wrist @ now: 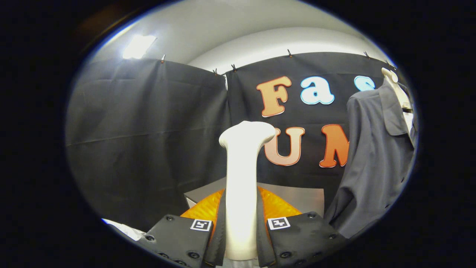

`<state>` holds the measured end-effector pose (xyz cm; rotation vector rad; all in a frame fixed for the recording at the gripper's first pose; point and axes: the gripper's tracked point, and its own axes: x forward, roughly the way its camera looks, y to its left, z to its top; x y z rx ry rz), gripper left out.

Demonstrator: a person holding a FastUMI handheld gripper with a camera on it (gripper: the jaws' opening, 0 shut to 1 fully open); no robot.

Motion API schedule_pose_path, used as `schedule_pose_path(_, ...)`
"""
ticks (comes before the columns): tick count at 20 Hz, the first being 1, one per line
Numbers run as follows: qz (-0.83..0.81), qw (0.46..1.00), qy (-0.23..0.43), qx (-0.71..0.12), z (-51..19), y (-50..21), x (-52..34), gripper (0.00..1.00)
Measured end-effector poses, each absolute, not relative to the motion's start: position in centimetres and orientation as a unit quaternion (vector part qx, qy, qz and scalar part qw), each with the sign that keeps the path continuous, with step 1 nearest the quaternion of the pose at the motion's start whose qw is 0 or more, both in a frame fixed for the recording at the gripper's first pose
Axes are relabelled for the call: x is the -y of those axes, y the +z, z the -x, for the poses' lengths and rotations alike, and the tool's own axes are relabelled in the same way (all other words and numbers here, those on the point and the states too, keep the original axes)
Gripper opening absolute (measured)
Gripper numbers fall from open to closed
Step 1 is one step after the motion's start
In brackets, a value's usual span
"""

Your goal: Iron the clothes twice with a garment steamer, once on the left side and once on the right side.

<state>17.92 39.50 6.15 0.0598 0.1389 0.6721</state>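
A: Gripper (241,223)?
B: Clamped on the garment steamer (243,178). Both fingers (180,238) pressed against the white handle, one on each side, no gap showing.

A: Steamer's pose?
B: Upright between the fingers, rising well above them. Flared head on top, tipped slightly toward the shirt's side. Pale, smooth, unmarked.

A: And the clothes?
B: Grey shirt (375,160), hanging on a mannequin (398,89) off to the right of the steamer, beyond the right finger. Collar up top, sleeve drooping down toward the right finger. Apart from the steamer head, not touching it.

A: Anything under the steamer?
B: Orange rippled surface (277,206) showing on both sides of the handle just behind the fingers. Hard to tell what it belongs to. Past that, a grey table (297,195), its far edge against the black cloth wall (148,141); near corner visible left of the handle.

A: Elsewhere?
B: Bright ceiling light (138,46) above the left cloth panel. Clips (289,53) along the cloth's top edge.
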Motion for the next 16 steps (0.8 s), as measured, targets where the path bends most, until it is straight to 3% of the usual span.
schedule_pose_path(11, -0.024, 0.96, 0.28, -0.004, -8.9, 10.0, -25.7, 0.41)
schedule_pose_path(16, -0.022, 0.976, 0.217, 0.013, -8.6, 10.0, -17.9, 0.41)
